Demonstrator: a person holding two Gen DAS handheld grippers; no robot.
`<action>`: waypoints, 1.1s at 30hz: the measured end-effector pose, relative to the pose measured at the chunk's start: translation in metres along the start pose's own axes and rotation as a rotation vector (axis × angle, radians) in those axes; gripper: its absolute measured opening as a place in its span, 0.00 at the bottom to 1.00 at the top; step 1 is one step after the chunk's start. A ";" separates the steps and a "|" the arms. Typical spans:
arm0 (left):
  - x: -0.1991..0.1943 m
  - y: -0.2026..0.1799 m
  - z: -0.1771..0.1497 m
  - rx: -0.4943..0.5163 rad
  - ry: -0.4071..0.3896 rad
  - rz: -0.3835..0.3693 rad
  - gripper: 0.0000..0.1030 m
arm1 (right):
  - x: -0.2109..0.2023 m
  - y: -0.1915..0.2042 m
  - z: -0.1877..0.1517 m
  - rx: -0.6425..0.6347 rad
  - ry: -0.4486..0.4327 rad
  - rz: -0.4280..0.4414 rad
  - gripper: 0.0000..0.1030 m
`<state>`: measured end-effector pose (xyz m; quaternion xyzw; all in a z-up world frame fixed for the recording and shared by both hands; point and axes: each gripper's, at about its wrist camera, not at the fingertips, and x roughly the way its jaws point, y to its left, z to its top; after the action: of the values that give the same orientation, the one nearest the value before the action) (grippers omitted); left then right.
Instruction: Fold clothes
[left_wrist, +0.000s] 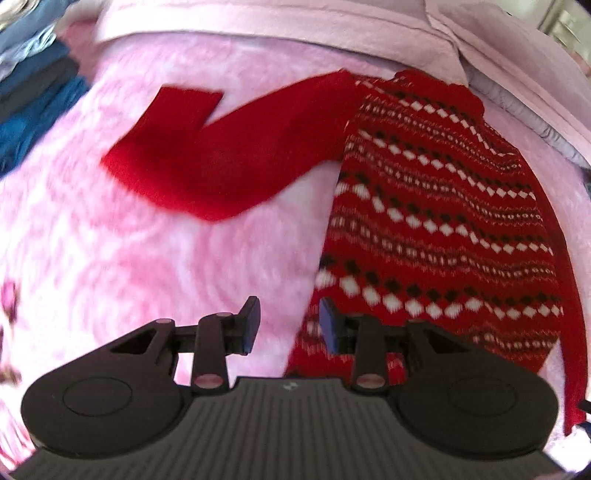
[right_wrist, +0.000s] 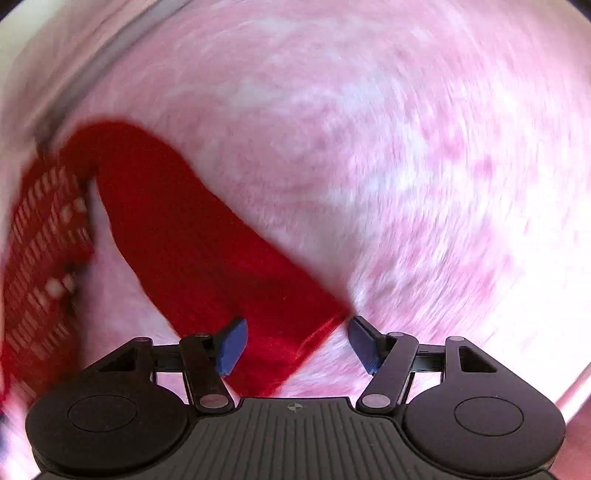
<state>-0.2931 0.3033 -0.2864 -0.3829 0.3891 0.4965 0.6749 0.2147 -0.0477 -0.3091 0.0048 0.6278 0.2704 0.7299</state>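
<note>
A red sweater (left_wrist: 443, 221) with white and black diamond bands lies flat on the pink fuzzy blanket (left_wrist: 147, 258). Its plain red sleeve (left_wrist: 207, 158) reaches left and bends back on itself. My left gripper (left_wrist: 290, 325) hovers open over the sweater's lower left edge, with nothing pressed between its blue pads. In the right wrist view the other plain red sleeve (right_wrist: 192, 243) runs down from the patterned body (right_wrist: 40, 240) at the left. Its cuff end lies between the jaws of my right gripper (right_wrist: 297, 343). The blue pads stand apart from the cloth, so that gripper is open.
A pile of folded blue and dark clothes (left_wrist: 33, 96) sits at the blanket's far left. A pale pink sheet (left_wrist: 258, 18) and a lilac quilt edge (left_wrist: 535, 122) lie beyond the sweater. Pink blanket (right_wrist: 406, 166) fills the right wrist view, much blurred.
</note>
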 end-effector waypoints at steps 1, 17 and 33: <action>-0.003 0.000 -0.003 -0.004 -0.002 0.000 0.30 | 0.002 0.003 0.001 0.006 -0.003 0.016 0.03; 0.009 0.029 -0.067 -0.105 0.118 -0.091 0.56 | -0.066 -0.027 0.067 -0.009 -0.304 -0.221 0.57; 0.001 0.093 0.055 -0.096 -0.248 0.019 0.05 | -0.006 0.104 -0.067 -0.401 -0.057 0.152 0.57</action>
<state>-0.3746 0.3733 -0.2767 -0.3466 0.2824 0.5645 0.6939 0.1121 0.0161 -0.2817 -0.0856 0.5386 0.4436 0.7112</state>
